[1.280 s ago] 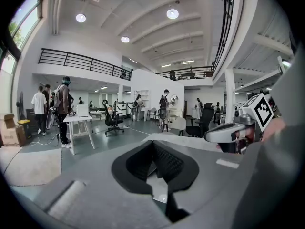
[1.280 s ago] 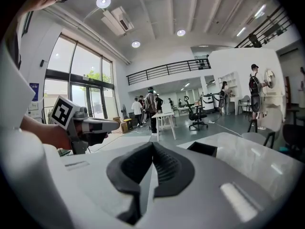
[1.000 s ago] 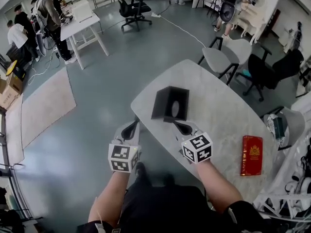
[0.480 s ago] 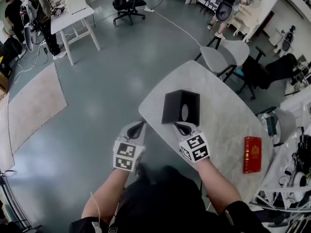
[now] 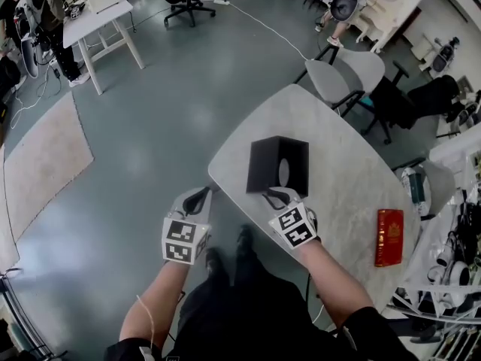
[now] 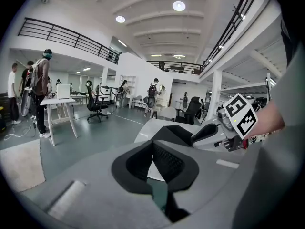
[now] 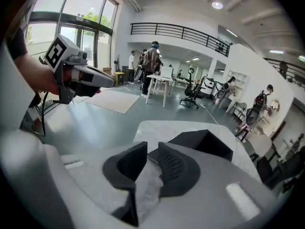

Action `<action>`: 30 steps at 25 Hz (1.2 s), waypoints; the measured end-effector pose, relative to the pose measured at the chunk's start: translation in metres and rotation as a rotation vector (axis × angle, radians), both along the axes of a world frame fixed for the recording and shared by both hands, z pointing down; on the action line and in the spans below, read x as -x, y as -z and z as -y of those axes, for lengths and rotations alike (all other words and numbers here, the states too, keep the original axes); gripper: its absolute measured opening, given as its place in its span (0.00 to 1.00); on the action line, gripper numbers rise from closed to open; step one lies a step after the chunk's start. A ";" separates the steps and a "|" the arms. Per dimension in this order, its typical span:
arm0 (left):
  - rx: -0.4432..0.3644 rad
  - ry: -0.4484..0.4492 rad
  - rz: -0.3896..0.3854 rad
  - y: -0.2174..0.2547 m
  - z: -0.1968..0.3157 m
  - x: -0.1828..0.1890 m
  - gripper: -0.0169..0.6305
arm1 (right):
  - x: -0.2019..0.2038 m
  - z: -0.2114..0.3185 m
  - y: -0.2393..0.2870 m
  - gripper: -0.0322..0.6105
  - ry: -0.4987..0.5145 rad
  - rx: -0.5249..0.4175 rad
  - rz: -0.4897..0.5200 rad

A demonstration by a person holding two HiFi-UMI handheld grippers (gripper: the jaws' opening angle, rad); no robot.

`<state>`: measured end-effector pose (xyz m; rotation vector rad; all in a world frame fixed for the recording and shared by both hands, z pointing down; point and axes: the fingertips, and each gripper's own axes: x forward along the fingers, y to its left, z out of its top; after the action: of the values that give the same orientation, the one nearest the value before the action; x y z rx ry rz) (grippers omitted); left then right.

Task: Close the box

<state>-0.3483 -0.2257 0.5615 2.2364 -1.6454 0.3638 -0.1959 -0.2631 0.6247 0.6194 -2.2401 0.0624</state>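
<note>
A black box (image 5: 276, 164) stands open on the pale marble table (image 5: 346, 194), its dark inside showing in the head view. In the right gripper view the box (image 7: 206, 143) lies just beyond the jaws. My right gripper (image 5: 272, 197) is at the box's near edge, and its jaws are opening. A narrow gap shows between them (image 7: 152, 149) with nothing in it. My left gripper (image 5: 199, 199) hangs left of the table's edge, away from the box. Its jaws are shut and empty (image 6: 152, 147).
A red book (image 5: 389, 237) lies at the table's right side. Grey and black chairs (image 5: 342, 77) stand beyond the table's far end. Grey floor and a rug (image 5: 41, 164) spread to the left. People stand at a white desk (image 5: 98, 10) far off.
The right gripper's jaws have parted a little. Both grippers stay at the box's near side while the head view has shifted slightly.
</note>
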 end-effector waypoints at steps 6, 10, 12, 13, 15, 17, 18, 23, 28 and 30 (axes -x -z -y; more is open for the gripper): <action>0.065 0.026 -0.011 -0.038 0.006 0.003 0.04 | -0.008 0.021 -0.028 0.21 0.061 -0.019 -0.120; 0.089 0.029 -0.030 -0.052 0.006 0.005 0.04 | -0.009 0.026 -0.043 0.25 0.101 -0.046 -0.190; 0.096 0.025 -0.035 -0.056 0.005 0.005 0.04 | -0.009 0.027 -0.050 0.28 0.111 -0.053 -0.214; 0.101 0.022 -0.035 -0.058 0.004 0.004 0.04 | -0.008 0.027 -0.054 0.30 0.117 -0.064 -0.228; 0.110 0.015 -0.041 -0.063 0.002 0.004 0.04 | -0.006 0.027 -0.062 0.32 0.138 -0.101 -0.265; 0.118 0.011 -0.052 -0.067 0.000 0.004 0.04 | -0.004 0.027 -0.070 0.32 0.175 -0.151 -0.321; 0.121 0.010 -0.056 -0.069 -0.001 0.004 0.04 | -0.003 0.027 -0.072 0.32 0.198 -0.179 -0.354; 0.138 0.014 -0.063 -0.074 -0.008 0.007 0.04 | -0.004 0.029 -0.078 0.32 0.268 -0.253 -0.447; 0.152 0.022 -0.069 -0.084 -0.012 0.010 0.04 | -0.004 0.030 -0.083 0.32 0.310 -0.288 -0.467; 0.162 0.024 -0.064 -0.086 -0.012 0.011 0.04 | -0.005 0.029 -0.085 0.32 0.361 -0.333 -0.499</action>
<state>-0.3590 -0.2133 0.6477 2.0863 -1.5513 0.4005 -0.1907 -0.2920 0.7095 0.3410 -1.8457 -0.5936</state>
